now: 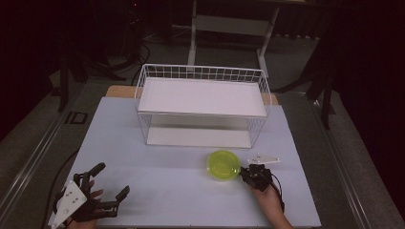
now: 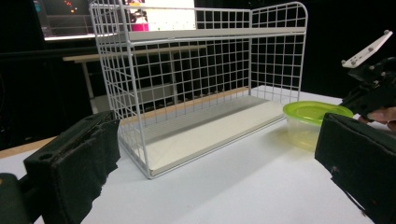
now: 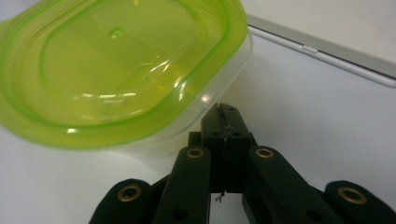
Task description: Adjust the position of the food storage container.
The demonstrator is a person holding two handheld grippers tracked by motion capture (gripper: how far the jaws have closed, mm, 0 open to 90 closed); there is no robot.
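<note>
A clear plastic container with a lime-green lid [image 1: 222,165] stands on the pale table in front of the wire rack. My right gripper [image 1: 244,172] reaches it from the right. In the right gripper view its black jaws [image 3: 227,117] are pressed together with nothing between them, and their tips touch the container [image 3: 116,70] wall just under the lid's rim. My left gripper [image 1: 111,180] rests at the table's near left corner with its jaws spread wide and empty. The left gripper view looks between its padded jaws [image 2: 219,140] toward the rack and the container [image 2: 316,114].
A white wire rack [image 1: 202,106] with two white shelves stands at the middle back of the table [image 1: 167,191], and in the left gripper view the rack [image 2: 201,84] is straight ahead. The right gripper's grey plate [image 1: 263,158] sticks out near the container. Dark floor and table legs lie beyond.
</note>
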